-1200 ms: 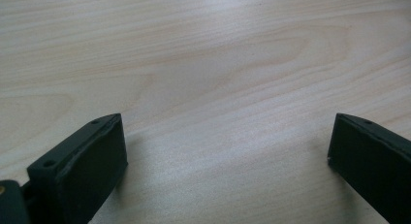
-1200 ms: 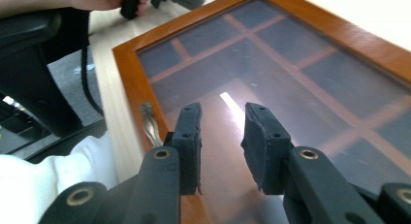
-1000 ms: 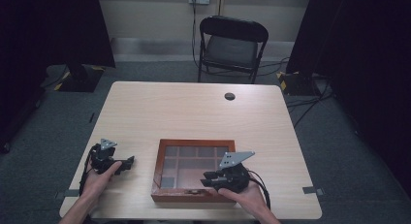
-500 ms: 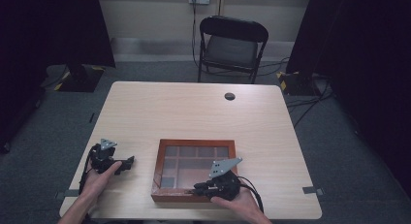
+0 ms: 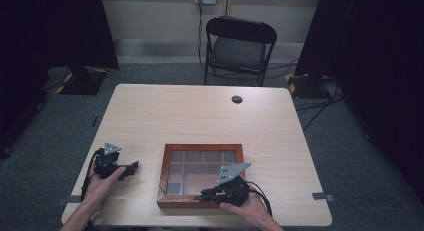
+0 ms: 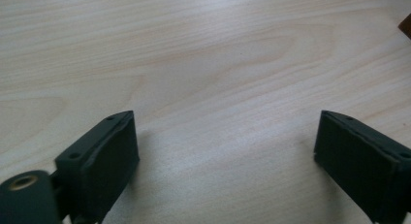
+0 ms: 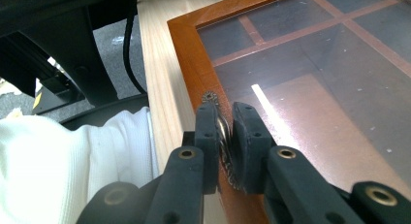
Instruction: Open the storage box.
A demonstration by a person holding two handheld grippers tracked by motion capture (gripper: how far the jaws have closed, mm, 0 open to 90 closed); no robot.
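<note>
A shallow wooden box (image 5: pixel 165 178) with a reddish-brown frame lies flat near the table's front edge, right of centre. Its glass lid (image 7: pixel 310 83) is shut, and the dividers beneath part the inside into compartments. A small ornate metal clasp (image 7: pixel 212 99) sits upright at the middle of the front rim, thin and lacy-edged.

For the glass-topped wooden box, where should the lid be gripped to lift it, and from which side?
Best by the small metal latch on the box's near frame edge, from the person's side. It is the only part standing proud of the flat glass lid, thin enough for pads. The right tool is shut on it; the left tool rests open on the table.
</note>
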